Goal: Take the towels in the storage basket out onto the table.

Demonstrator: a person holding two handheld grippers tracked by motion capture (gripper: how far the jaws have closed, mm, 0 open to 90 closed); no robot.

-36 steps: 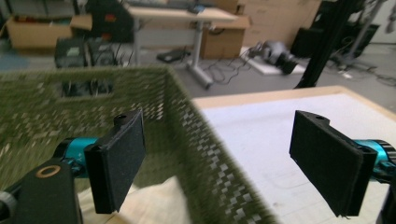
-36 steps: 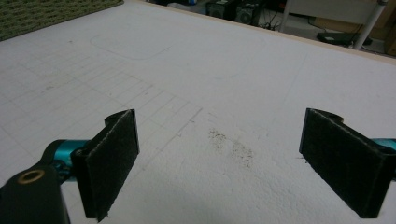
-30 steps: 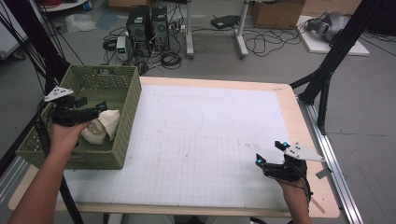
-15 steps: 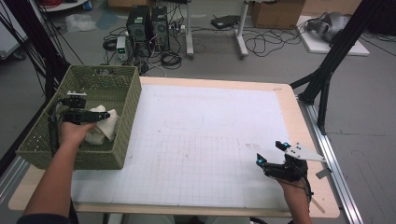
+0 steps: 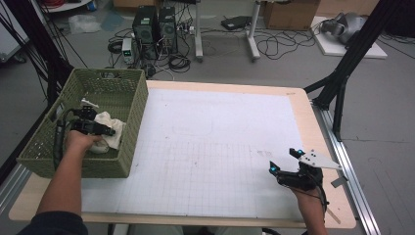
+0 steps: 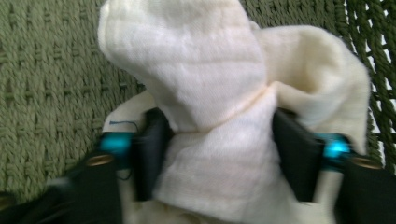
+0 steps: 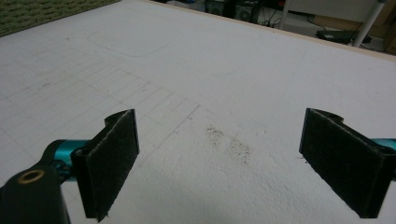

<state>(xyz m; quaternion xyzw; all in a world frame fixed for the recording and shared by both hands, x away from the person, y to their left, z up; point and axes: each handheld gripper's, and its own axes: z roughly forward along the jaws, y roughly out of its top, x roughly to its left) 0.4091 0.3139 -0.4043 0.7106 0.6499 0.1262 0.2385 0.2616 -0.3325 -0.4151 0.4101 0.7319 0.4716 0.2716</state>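
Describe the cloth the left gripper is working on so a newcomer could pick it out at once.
Start at the green woven basket on the table's left edge. Inside, near its right wall, lies a crumpled cream cloth, pinched between the pads of the left gripper, whose jaws have just been closing. It is the sole pale, soft thing in the basket.

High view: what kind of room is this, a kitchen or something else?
Probably a lab or workshop, not a kitchen. Computer towers stand on the floor amid loose cables, black frame legs stand beside the table, and its top carries a gridded white mat.
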